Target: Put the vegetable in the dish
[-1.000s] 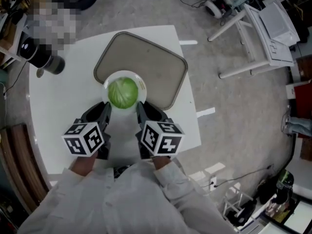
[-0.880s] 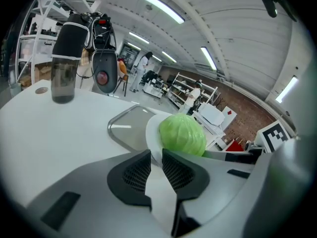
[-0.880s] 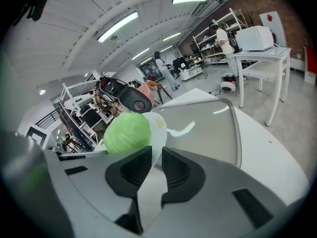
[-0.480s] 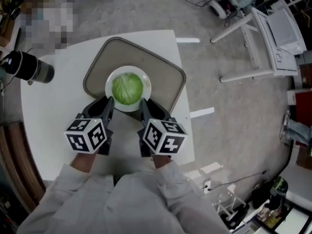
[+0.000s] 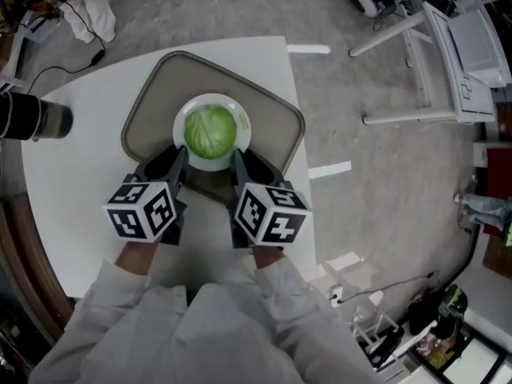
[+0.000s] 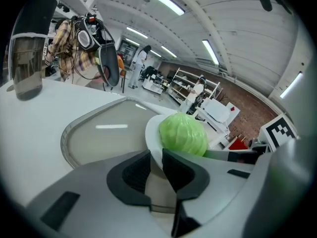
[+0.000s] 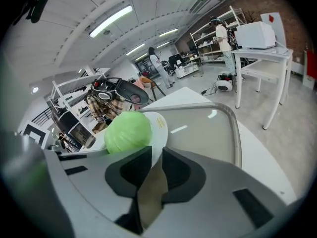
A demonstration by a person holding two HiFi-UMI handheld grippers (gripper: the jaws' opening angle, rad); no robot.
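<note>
Dish (image 5: 210, 98) rim clamped, within tray (image 5: 272, 126) edges.

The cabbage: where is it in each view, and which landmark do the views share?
Head view: cabbage above centre, slightly left.
Left gripper view: cabbage right of centre, beyond the jaws.
Right gripper view: cabbage left of centre, beyond the jaws.
Shared landmark: the white plate under it.
</note>
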